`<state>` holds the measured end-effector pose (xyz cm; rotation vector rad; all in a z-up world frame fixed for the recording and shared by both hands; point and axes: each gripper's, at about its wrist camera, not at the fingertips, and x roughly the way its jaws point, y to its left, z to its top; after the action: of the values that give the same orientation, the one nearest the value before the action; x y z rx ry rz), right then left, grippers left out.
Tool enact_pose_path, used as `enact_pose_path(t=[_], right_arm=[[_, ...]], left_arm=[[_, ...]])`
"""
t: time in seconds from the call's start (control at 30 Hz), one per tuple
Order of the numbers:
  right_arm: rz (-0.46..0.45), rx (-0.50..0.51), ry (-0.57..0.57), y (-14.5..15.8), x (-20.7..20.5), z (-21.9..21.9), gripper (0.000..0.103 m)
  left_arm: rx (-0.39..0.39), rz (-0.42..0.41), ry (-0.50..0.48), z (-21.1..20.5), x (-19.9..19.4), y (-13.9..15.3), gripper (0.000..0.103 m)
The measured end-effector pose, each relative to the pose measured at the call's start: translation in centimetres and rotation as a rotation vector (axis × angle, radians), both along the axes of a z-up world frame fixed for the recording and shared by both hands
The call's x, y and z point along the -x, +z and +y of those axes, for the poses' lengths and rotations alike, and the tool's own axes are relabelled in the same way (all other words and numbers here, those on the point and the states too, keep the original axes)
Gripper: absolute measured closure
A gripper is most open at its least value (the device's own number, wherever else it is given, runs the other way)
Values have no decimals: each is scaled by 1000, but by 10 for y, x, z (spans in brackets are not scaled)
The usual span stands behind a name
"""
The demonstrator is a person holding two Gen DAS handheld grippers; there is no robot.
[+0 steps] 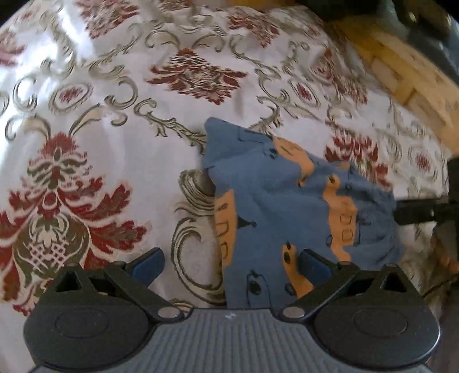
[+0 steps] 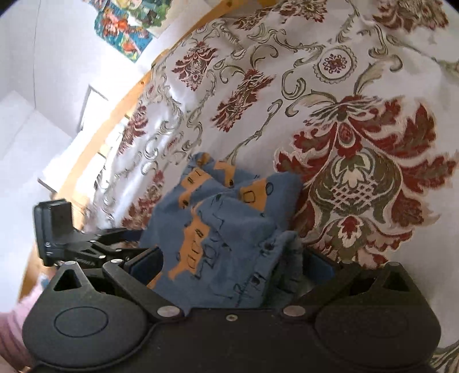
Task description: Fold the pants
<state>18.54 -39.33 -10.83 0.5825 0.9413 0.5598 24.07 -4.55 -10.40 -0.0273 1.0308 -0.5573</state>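
Pants [image 1: 287, 200], soft blue knit with orange patches, lie bunched on your glossy brocade bedspread [image 1: 114, 114]; left gripper [image 1: 232, 265] and right gripper [image 2: 229, 265] spread wide, gripping nothing

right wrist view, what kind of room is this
Probably a bedroom at home. The blue pants lie on a wide floral bedspread over what looks like a wooden bed frame, with white walls and a colourful picture hung behind.
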Motion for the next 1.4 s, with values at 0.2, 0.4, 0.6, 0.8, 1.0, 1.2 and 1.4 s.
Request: enact_pose_path(t=[0.2, 0.4, 0.6, 0.8, 1.0, 1.2, 1.4], right_arm=[[11, -7, 18, -1, -1, 2, 14], [29, -13, -14, -4, 0, -4, 24], [54, -38, -58, -10, 1, -11, 35], [55, 0, -85, -10, 4, -10, 59], [47, 33, -103, -8, 7, -7, 69], [1, 133, -129, 4, 16, 9, 75], [-106, 317, -137, 21, 30, 38, 79]], left_arm=[[81, 59, 38, 14, -6, 5, 3], [55, 57, 28, 10, -5, 5, 3], [35, 39, 22, 5, 0, 4, 2], [51, 16, -11, 3, 4, 7, 25], [71, 28, -35, 3, 5, 8, 59], [57, 18, -40, 0, 7, 9, 71], [54, 31, 2, 0, 10, 14, 79]])
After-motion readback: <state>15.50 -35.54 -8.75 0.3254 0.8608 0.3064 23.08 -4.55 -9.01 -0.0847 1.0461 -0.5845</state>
